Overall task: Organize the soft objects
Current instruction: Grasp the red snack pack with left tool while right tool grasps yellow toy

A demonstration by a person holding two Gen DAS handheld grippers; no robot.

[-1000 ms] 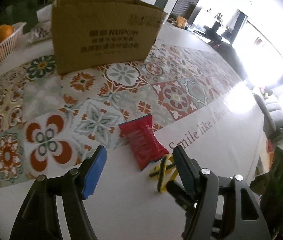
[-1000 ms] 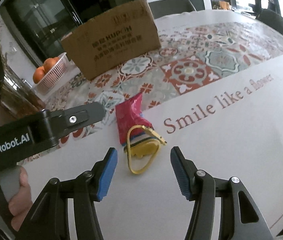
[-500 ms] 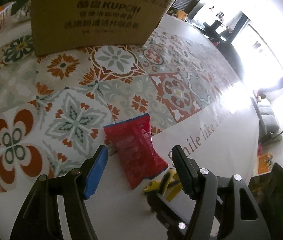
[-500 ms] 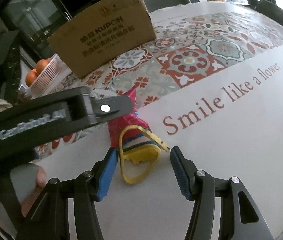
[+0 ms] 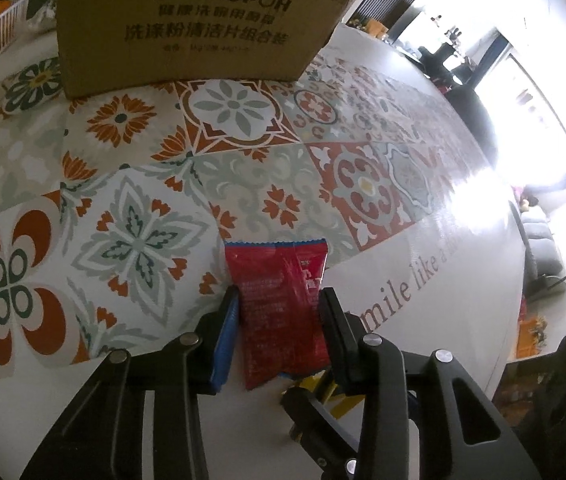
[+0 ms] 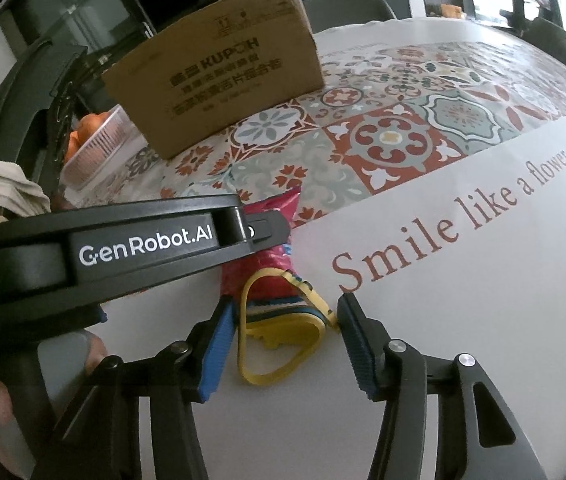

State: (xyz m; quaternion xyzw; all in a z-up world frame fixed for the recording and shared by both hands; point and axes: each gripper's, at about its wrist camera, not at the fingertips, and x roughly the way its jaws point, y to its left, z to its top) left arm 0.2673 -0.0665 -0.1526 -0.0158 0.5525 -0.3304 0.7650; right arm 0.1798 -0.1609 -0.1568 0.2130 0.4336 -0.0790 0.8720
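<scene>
Now we find the left gripper [image 5: 279, 322] lower than a second ago, jaws closing on the red packet [image 5: 279, 300] lying on the counter [image 6: 483, 320]; contact seems made. Our right gripper [image 6: 287, 342] brackets the yellow strap [image 6: 283, 330], jaws closing, apparently not touching.

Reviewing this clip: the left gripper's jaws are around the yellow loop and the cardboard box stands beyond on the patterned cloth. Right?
Not quite. The left gripper has its closing jaws around the red snack packet, as the left wrist view shows; the yellow loop sits between the right gripper's jaws. The cardboard box does stand beyond on the patterned cloth.
</scene>
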